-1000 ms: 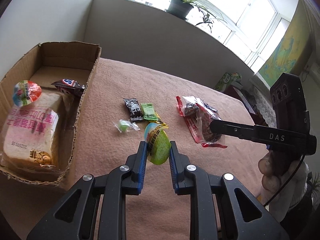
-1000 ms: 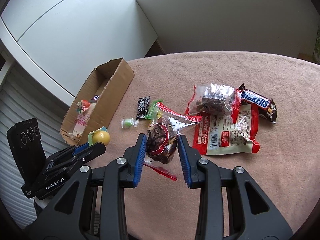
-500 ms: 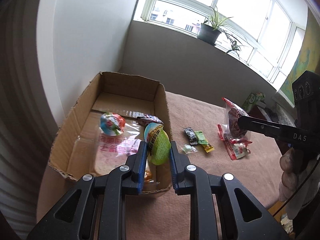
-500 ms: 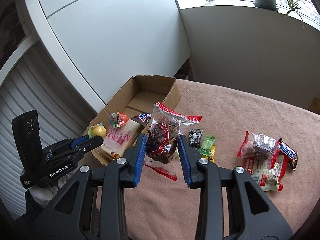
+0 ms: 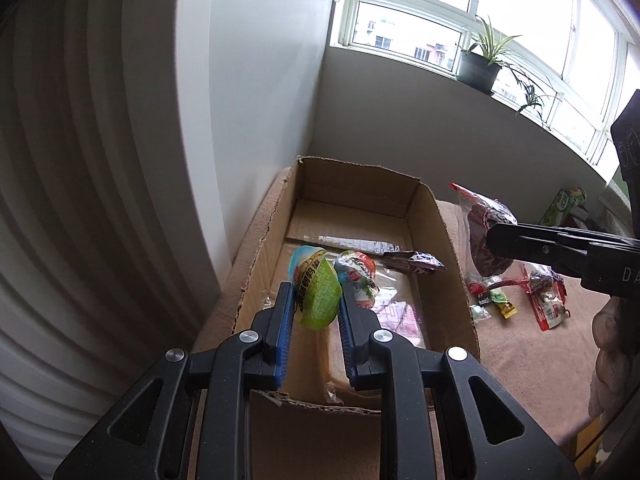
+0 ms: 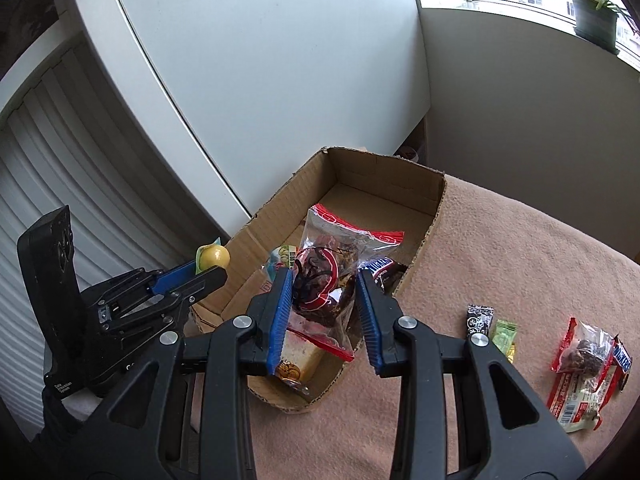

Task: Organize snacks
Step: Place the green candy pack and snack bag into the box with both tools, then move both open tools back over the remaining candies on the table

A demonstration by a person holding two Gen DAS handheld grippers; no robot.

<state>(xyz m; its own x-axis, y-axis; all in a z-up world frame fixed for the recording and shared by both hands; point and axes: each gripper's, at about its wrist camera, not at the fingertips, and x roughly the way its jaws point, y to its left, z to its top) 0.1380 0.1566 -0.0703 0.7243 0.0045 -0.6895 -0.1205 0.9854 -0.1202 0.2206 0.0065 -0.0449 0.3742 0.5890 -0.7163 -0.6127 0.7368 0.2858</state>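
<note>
Both grippers have swung over the box; left gripper clamps a green cup, right gripper a clear packet, poised for dropping in.

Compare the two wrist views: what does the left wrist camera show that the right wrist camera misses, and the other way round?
Only the left wrist view shows the green label face of the jelly cup in the left gripper.

Only the right wrist view shows the Snickers bar and red-and-white packet on the blanket.

Both show the cardboard box, the bread bag inside it, the right gripper holding the clear red-trimmed snack bag, and the windowsill plant.
</note>
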